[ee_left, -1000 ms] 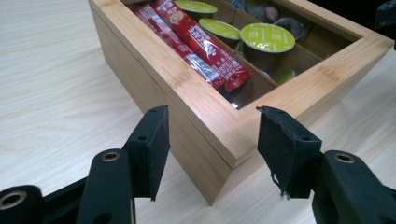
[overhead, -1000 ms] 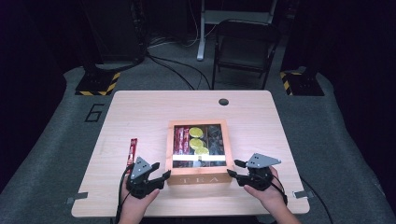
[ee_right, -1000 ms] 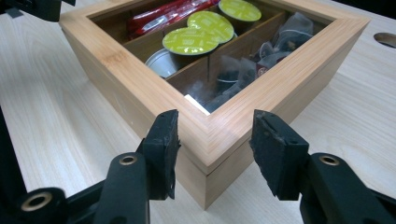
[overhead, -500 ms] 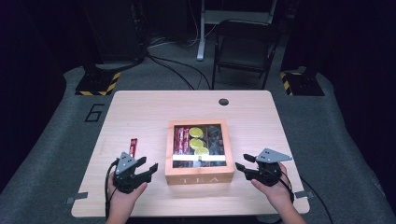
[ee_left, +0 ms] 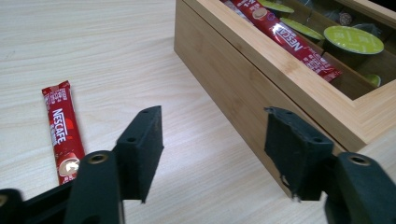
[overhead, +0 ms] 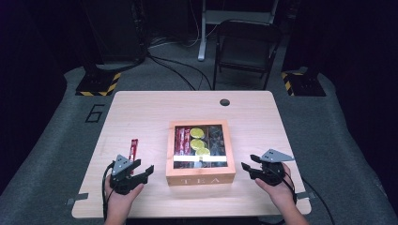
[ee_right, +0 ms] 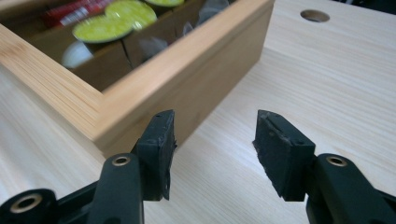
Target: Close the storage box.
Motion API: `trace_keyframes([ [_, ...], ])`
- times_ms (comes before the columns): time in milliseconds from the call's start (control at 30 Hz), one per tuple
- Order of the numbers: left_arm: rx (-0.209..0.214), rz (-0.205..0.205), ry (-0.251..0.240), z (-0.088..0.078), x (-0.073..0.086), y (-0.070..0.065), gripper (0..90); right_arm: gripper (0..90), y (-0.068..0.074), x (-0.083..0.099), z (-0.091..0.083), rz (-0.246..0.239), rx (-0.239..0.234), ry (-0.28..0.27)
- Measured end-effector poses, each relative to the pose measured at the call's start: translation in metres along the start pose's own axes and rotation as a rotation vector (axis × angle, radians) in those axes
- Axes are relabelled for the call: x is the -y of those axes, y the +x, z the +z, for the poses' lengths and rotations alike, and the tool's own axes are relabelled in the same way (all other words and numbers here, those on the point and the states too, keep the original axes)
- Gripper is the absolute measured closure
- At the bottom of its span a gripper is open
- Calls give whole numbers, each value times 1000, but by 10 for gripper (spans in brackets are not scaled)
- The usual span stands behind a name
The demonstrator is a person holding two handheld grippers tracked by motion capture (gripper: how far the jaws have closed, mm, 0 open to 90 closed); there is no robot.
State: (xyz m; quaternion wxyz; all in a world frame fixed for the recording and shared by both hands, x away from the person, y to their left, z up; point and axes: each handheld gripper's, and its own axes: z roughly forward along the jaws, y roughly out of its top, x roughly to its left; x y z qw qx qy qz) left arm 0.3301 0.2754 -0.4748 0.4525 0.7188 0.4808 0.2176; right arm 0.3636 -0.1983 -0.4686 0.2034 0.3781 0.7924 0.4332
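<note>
While both hand-held grippers (overhead: 141, 172) (overhead: 251, 168) gape empty | bamboo tea box (overhead: 200, 179) rectangular | sachet (overhead: 133, 149) glossy

Left gripper (ee_left: 212, 156) jaws apart, just been opening, nothing between. Nescafe stick (ee_left: 62, 131) left on table (ee_left: 93, 46); tea box (ee_left: 261, 88) right.

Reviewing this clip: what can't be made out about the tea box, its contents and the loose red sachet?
- Tea box right-hand compartment: dark and glared over in the high view; blurred in the right gripper view.
- Box far side: cut off by the top edge in the left gripper view.
- Loose red sachet: near end hidden behind the left gripper in its own view; print too small in the high view.
- Right gripper: cable's end cut off in the high view.
</note>
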Motion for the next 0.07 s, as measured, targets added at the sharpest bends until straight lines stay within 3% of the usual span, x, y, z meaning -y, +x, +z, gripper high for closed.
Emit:
trace_keyframes([
  [67,8,-6,-5,2,0,0,333,459,-2,4,3,-9,20,17],
])
